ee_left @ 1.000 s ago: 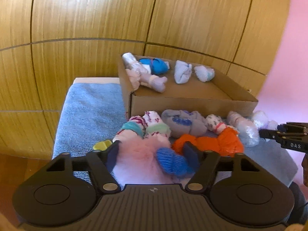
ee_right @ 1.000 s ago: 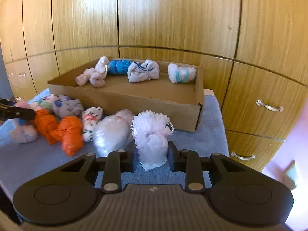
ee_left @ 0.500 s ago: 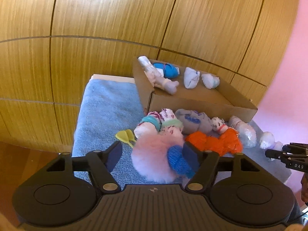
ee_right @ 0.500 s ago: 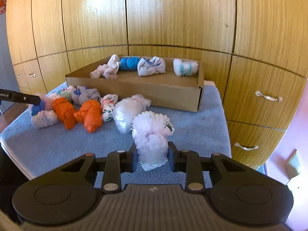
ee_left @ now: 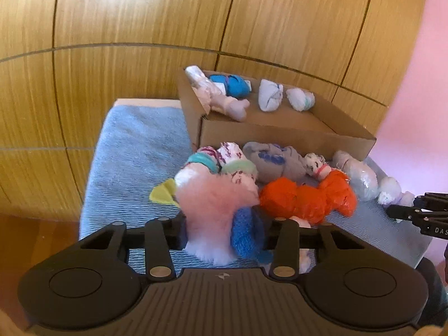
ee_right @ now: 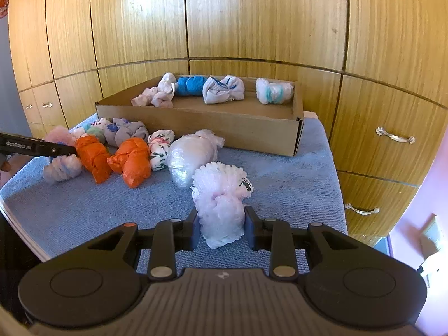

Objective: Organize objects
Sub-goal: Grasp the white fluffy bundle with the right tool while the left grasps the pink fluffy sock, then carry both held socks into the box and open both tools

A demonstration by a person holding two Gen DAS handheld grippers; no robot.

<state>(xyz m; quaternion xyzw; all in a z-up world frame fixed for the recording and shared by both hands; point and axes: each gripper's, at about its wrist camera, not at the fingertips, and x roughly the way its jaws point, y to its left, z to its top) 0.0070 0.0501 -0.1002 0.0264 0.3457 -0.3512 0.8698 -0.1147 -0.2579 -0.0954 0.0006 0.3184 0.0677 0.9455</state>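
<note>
1. Presently, the left tongs (ee_left: 224,232) are pinching a fluffy pink-and-blue rolled sock bundle (ee_left: 218,218); their jaws have just been closing, and the pads are now pressing into the bundle's sides.
2. The right tongs (ee_right: 221,228) are sitting clamped on a pale pink knobbly rolled sock bundle (ee_right: 221,198), which is standing upright between the pads above the blue towelling cloth (ee_right: 280,173) covering the worktop.
3. Just beyond the left tongs, two bright orange knotted bundles (ee_left: 305,196) are lying side by side, touching the held pink bundle's right edge.
4. Further ahead of both tongs, a shallow brown cardboard box (ee_right: 252,128) is resting on the cloth, holding a row of bundles along its far wall: a pale pink one, a blue rolled bundle (ee_right: 190,85), a white one with blue stripes, and a white one with a teal band.
5. Between the right tongs and the box, a shiny translucent white bundle (ee_right: 193,154) is lying beside a white patterned bundle.
6. Off to the right of the left tongs, the tip of the right tongs is showing near the cloth's edge.
7. Behind everything, wooden cupboard doors (ee_right: 252,22) are filling the background.
</note>
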